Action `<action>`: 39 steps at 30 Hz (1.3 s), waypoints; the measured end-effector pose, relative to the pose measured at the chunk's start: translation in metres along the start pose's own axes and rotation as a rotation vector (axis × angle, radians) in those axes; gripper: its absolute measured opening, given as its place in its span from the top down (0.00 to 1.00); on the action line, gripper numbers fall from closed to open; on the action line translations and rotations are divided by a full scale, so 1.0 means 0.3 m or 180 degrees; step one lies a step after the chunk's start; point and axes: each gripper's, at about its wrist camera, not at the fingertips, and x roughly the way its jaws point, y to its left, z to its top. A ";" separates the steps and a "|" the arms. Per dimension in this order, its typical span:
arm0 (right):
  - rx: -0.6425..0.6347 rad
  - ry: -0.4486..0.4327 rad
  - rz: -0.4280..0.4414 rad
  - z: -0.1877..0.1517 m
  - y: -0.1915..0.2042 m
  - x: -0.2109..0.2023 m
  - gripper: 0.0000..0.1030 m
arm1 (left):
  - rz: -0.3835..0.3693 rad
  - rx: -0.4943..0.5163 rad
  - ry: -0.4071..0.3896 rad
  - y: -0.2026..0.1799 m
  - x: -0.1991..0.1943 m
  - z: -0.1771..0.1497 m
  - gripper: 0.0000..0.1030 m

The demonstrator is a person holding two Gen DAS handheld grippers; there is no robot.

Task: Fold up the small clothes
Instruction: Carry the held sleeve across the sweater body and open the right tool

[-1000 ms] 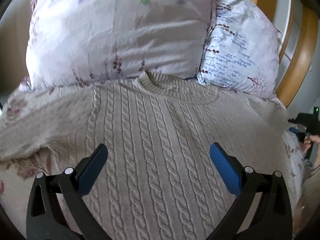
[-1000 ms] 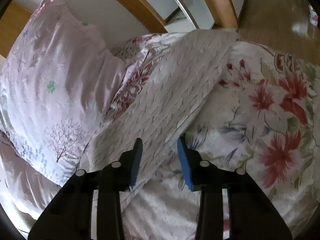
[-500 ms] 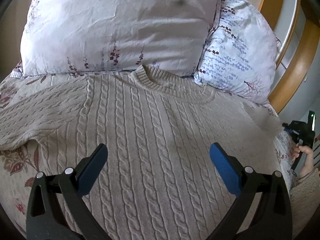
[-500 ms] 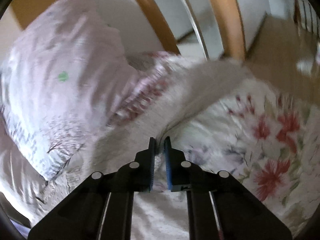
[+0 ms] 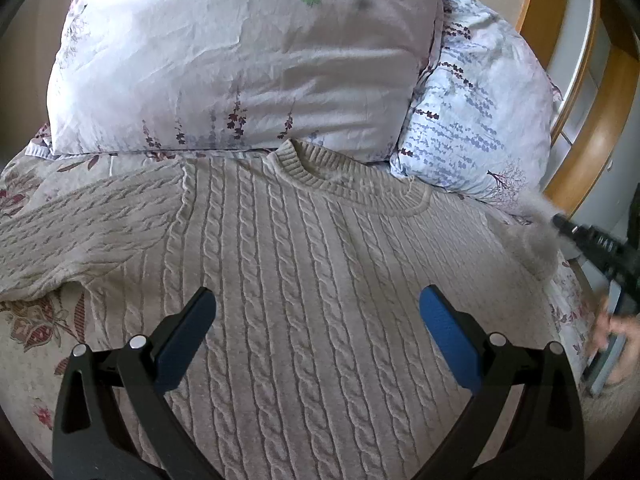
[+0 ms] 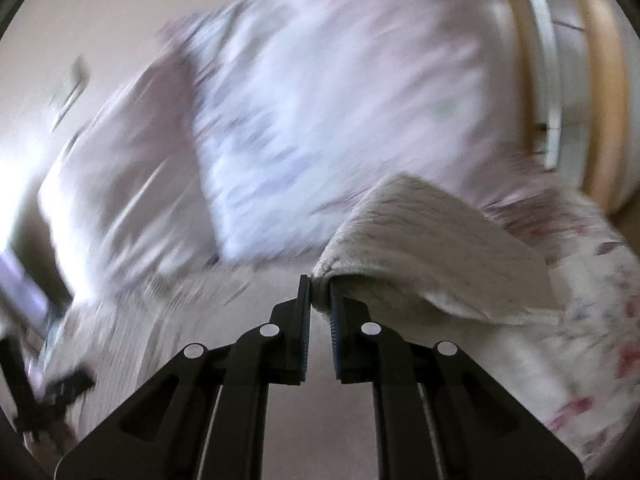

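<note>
A: Knit sweater [image 5: 304, 280] lies flat on the bed [image 5: 32, 344], collar toward the far pillows [image 5: 240, 60]. Right gripper [image 6: 319, 292]?

B: Pinching the sleeve [image 6: 420, 248]. Left gripper [image 5: 316, 320] spread, empty.

A: I'd carry the sleeve across the chest, keeping it taut

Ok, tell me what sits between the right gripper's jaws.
The sweater's sleeve: the right gripper is shut on its bunched edge, shown in the right wrist view.

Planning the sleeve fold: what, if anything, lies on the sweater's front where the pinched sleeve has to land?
Nothing visible. The right gripper pinches the sleeve; the sweater front lies bare, with the open left gripper hovering over it.
</note>
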 end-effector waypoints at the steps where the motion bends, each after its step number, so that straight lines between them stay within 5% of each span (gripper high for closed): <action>1: -0.0076 0.0136 0.0046 -0.026 0.033 0.031 0.91 | 0.0001 0.0005 -0.0006 0.001 0.000 -0.001 0.02; 8: -0.0222 0.0671 0.0079 -0.164 0.131 0.164 0.87 | -0.0097 0.0083 0.0022 -0.003 -0.007 -0.005 0.02; 10: -0.0135 0.0692 0.0195 -0.158 0.125 0.147 0.72 | -0.0094 0.0111 0.0008 -0.005 -0.012 -0.007 0.02; 12: 0.0067 0.0630 0.0324 -0.153 0.092 0.094 0.44 | -0.0114 0.0105 0.0020 -0.003 -0.014 -0.004 0.02; 13: 0.0210 0.0554 0.0392 -0.147 0.063 0.056 0.43 | -0.0138 0.0086 0.0035 0.000 -0.015 -0.001 0.02; 18: 0.0969 0.0265 0.0332 -0.105 -0.125 -0.071 0.43 | -0.0308 0.0010 -0.0002 0.019 -0.026 0.003 0.02; 23: 0.1771 0.0353 0.0569 -0.085 -0.279 -0.034 0.43 | -0.0377 -0.0049 -0.0027 0.021 -0.037 0.006 0.02; 32: 0.2337 0.0344 0.0108 -0.044 -0.405 0.115 0.44 | -0.0396 -0.0052 -0.0034 0.034 -0.049 -0.002 0.02; 34: 0.2240 0.0335 -0.0037 -0.018 -0.408 0.149 0.59 | -0.0397 -0.0074 -0.0053 0.046 -0.053 0.000 0.02; 36: 0.2105 0.0300 -0.0093 0.004 -0.398 0.162 0.85 | -0.0400 -0.0113 -0.0064 0.061 -0.056 0.001 0.02; 39: 0.1762 0.0122 -0.0005 0.055 -0.312 0.140 0.89 | -0.0441 -0.0208 -0.0087 0.090 -0.059 0.001 0.02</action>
